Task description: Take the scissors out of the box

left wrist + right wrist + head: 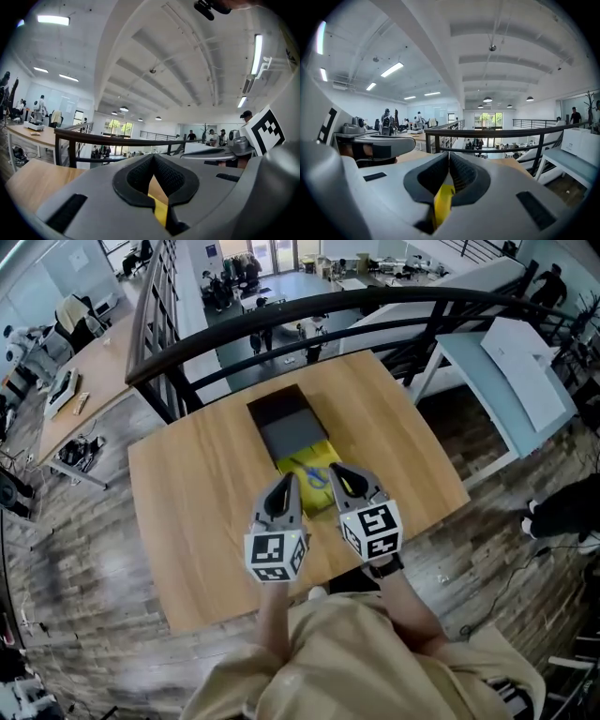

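Observation:
A black box lies open on the wooden table, its yellow inside showing. Blue-handled scissors rest in the yellow part. In the head view my left gripper and right gripper hover side by side at the box's near end, tips over the yellow. Both look shut with nothing between the jaws. In the left gripper view the left gripper has its pads together, with a yellow strip showing below them. The right gripper also shows a yellow strip.
A dark railing runs just beyond the table's far edge, with a lower floor of desks and people behind it. A white table stands to the right. Bare wood lies on both sides of the box.

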